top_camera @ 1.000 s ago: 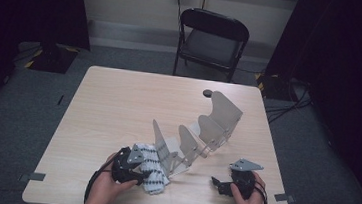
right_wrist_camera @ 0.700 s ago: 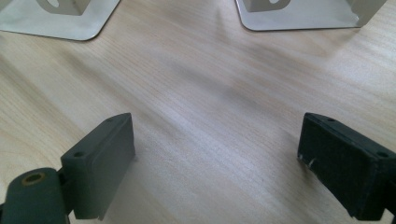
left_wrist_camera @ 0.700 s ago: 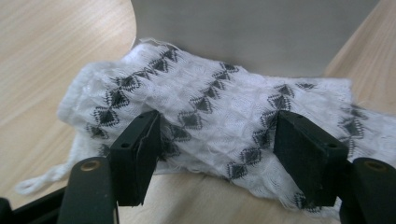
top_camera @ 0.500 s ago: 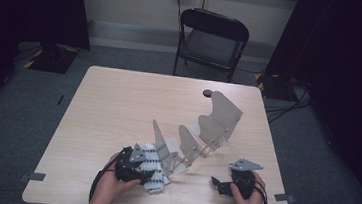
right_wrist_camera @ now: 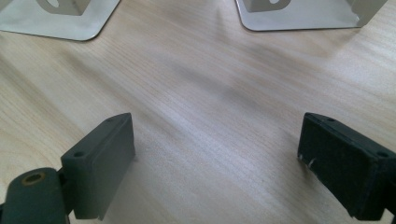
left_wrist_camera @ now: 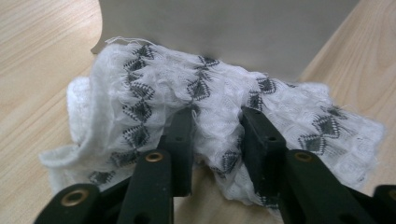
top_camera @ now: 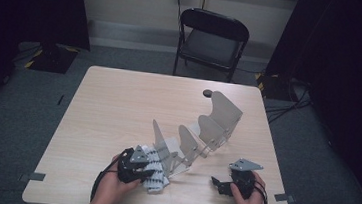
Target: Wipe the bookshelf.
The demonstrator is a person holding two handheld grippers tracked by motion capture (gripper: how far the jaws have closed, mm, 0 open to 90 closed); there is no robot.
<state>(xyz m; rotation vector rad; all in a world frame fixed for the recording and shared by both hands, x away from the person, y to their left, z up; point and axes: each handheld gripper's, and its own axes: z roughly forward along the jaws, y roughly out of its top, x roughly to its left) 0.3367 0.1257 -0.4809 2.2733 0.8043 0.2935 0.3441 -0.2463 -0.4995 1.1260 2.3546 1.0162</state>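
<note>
A white cloth [top_camera: 158, 176] with black diamond patterns lies bunched at the table's front left, against the nearest plate of a grey metal divider rack [top_camera: 201, 134]. My left gripper [top_camera: 149, 172] has just been closing its jaws, and in the left gripper view it [left_wrist_camera: 217, 126] pinches a fold of the cloth [left_wrist_camera: 140, 93] between its pads, with the metal plate [left_wrist_camera: 233, 32] right behind. My right gripper [top_camera: 216, 182] rests near the front right edge; its jaws [right_wrist_camera: 215, 154] stand wide open over bare wood.
The rack's upright plates run diagonally from the cloth toward the back right. A small black object [top_camera: 207, 92] lies near the far edge. A black chair [top_camera: 212, 40] stands beyond the table. Rack feet [right_wrist_camera: 56, 18] lie ahead of the right gripper.
The left hand has shifted slightly at the cloth, and the cloth looks more bunched under the gripper. The right hand has kept still.
</note>
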